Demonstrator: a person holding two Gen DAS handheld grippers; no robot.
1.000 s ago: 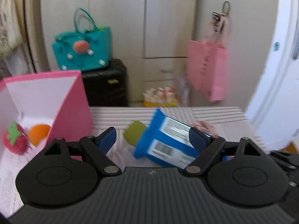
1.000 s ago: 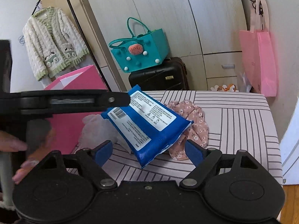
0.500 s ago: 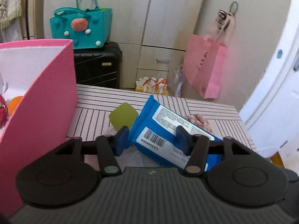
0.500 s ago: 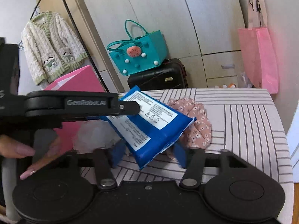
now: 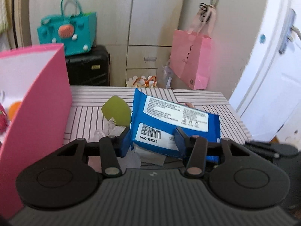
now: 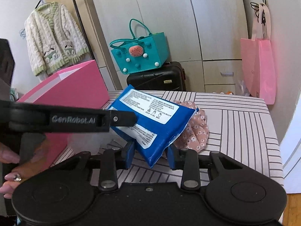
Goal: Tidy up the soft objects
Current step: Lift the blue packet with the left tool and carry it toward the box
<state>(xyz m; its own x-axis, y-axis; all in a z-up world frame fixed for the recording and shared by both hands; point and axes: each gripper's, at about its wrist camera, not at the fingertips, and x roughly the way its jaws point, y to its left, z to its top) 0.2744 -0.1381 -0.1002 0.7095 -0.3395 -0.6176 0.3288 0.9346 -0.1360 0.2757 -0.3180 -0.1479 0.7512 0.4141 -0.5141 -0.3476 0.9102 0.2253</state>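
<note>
A blue pack of wipes hangs tilted over the striped table, one end resting over a pink floral cloth. My left gripper has its jaws closing on the pack's near end, both pads against it; one of its fingers lies across the pack in the right wrist view. My right gripper is closing too, its pads pinching the pack's lower corner. A green soft piece lies behind the pack. At the left stands an open pink box.
An orange toy and a red one lie inside the pink box. Crumpled clear plastic sits under the pack. Behind the table are a teal bag, a black suitcase and a hanging pink bag. A person's hand holds the left gripper.
Both grippers' jaws have narrowed from wide open onto the blue pack. The pack's near end has lifted and tilted. The left wrist view has swung slightly right and down.
</note>
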